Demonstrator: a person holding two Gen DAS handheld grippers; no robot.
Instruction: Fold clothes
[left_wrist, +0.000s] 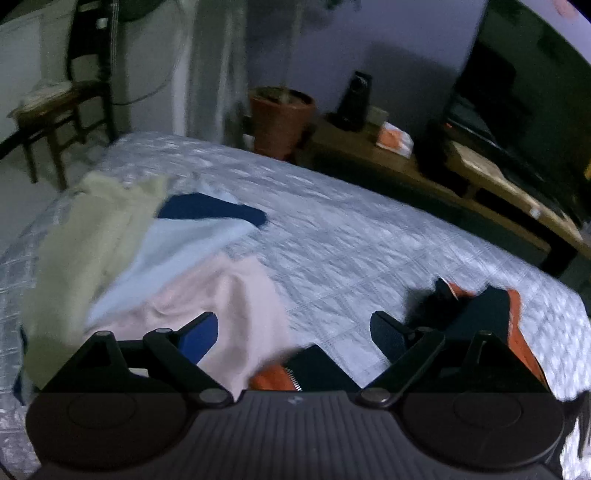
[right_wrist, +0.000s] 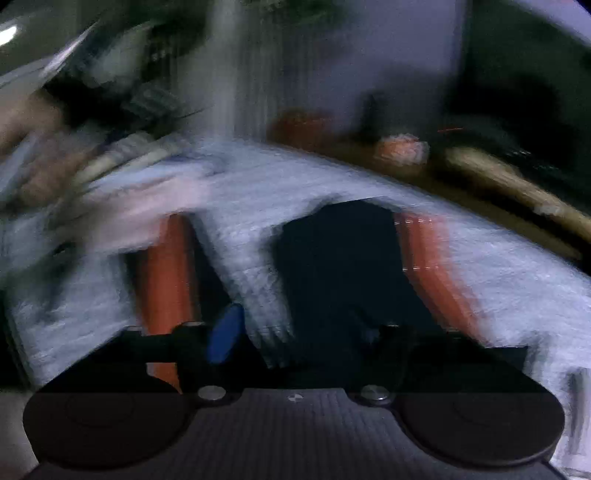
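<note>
Showing folded clothes (left_wrist: 155, 251), only left view.

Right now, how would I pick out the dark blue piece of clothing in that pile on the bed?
Start at the bed with the pale quilted cover, then find the heap of clothes on its left side. The dark blue garment lies flat at the heap's far edge, poking out beyond the light blue piece. It is the only dark item there; the others are pale green, light blue and pink.

Each gripper, left gripper (left_wrist: 293, 332) and right gripper (right_wrist: 301, 336), is black, with two round discs at the back, a ribbed grey middle part, silver screws on thin black bars, and blue pads (left_wrist: 201, 341) on the fingers.
</note>
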